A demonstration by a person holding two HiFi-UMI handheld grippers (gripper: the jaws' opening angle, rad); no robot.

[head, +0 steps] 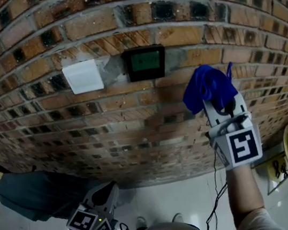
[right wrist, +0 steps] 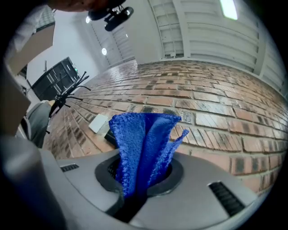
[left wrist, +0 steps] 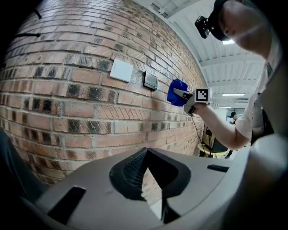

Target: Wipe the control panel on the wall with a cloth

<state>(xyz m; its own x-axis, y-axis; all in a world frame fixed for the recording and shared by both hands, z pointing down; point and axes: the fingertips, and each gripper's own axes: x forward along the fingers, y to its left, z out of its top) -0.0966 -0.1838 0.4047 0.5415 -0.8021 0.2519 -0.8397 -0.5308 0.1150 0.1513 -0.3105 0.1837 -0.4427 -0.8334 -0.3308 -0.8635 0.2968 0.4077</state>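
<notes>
Holding the blue cloth [head: 207, 86] pinched in its closed jaws, your right gripper [head: 218, 102] sits at about four o'clock from the control panel [head: 145, 62]. It is off the panel, and whether the cloth brushes the brick wall [head: 118, 18] can't be told. The panel is dark-framed with a green screen, and a white wall plate [head: 82, 76] is just beside it at nine o'clock.

Your left gripper [head: 105, 193] hangs low at seven o'clock in the head view, with its jaws together on nothing.

The main risk looks like the rough brick and mortar. Drag the bunched cloth across them toward ten o'clock and it may snag and pull free. Press too hard and the hard jaw tips behind the thin fold could strike the screen. Overshoot toward nine o'clock and you wipe the white plate instead.
</notes>
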